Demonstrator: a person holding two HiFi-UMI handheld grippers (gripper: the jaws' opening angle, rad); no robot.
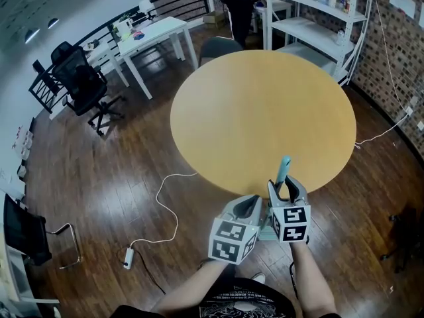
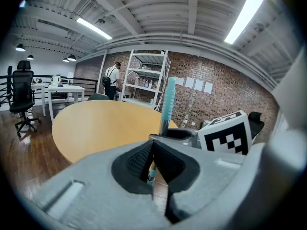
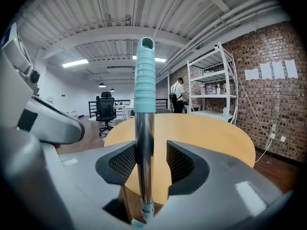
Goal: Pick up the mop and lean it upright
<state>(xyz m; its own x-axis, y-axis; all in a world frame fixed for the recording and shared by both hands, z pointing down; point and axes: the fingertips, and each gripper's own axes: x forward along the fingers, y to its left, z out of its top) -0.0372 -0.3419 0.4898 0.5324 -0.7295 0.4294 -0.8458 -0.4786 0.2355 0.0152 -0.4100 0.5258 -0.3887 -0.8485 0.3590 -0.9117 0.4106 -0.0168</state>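
The mop's handle [image 1: 283, 171], a metal pole with a teal grip on top, stands upright against the near edge of the round wooden table [image 1: 265, 111]. My right gripper [image 1: 286, 189] is open around it. In the right gripper view the pole [image 3: 144, 104] rises between the pads, close to the left one, with a gap to the right pad [image 3: 177, 163]. My left gripper [image 1: 254, 204] hovers just left of it, shut with nothing in it. In the left gripper view the handle [image 2: 168, 99] shows beyond the closed tips [image 2: 152, 145]. The mop head is hidden.
A white cable with a power strip [image 1: 129, 257] lies on the wooden floor to the left. Further off stand a black office chair [image 1: 83, 85], a white desk [image 1: 152, 35] and white shelving [image 1: 318, 18] by the brick wall. A person [image 2: 113, 78] stands at the shelving.
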